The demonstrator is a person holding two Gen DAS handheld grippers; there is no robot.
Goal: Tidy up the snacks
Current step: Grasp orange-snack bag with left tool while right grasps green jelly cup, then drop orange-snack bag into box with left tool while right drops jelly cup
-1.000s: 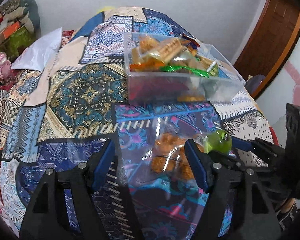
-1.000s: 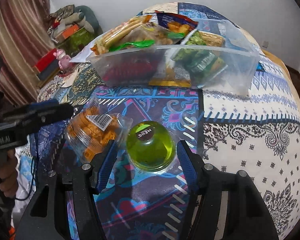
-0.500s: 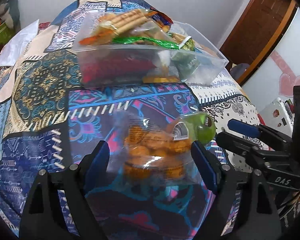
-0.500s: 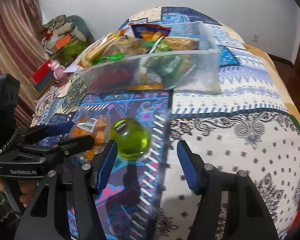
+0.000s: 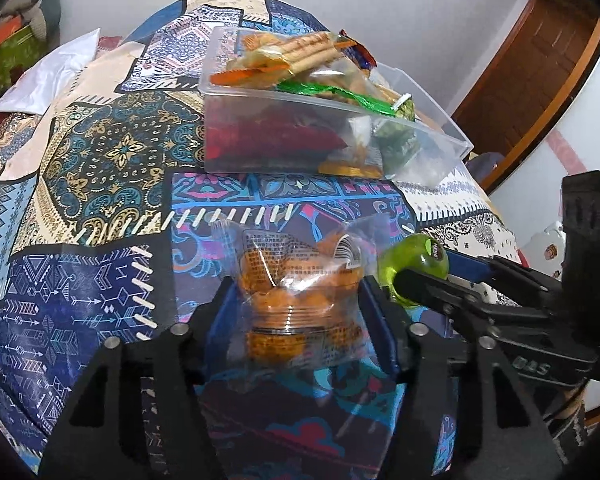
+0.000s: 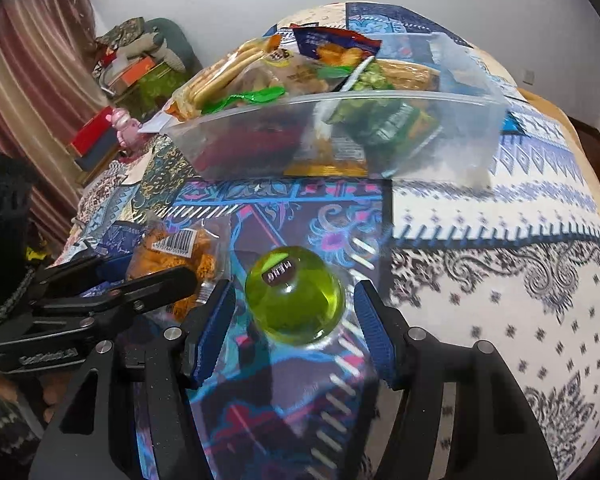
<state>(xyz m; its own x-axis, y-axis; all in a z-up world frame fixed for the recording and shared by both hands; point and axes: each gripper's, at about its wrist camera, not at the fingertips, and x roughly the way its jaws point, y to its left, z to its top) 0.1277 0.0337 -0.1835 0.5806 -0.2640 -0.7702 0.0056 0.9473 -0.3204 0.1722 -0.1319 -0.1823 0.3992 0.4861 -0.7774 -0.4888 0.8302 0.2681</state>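
Note:
A clear bag of orange snacks (image 5: 300,300) sits between the fingers of my left gripper (image 5: 300,304), which is shut on it; the bag also shows in the right wrist view (image 6: 172,256). A green jelly cup (image 6: 294,296) sits upside down on the patterned bedspread between the fingers of my right gripper (image 6: 294,320), whose jaws stand close beside it with small gaps. The cup also shows in the left wrist view (image 5: 414,272). A clear plastic bin (image 5: 440,160) full of snack packets stands farther back on the bed, and in the right wrist view (image 6: 460,136).
The patterned bedspread (image 5: 100,160) covers the whole bed. A white pillow (image 5: 48,80) lies at the far left. Boxes and a pink toy (image 6: 126,126) sit beside the bed on the left. A wooden door (image 5: 540,60) stands at the right.
My left gripper has closed on the snack bag. My right gripper has shifted left and its fingers now straddle the green jelly cup and have narrowed around it.

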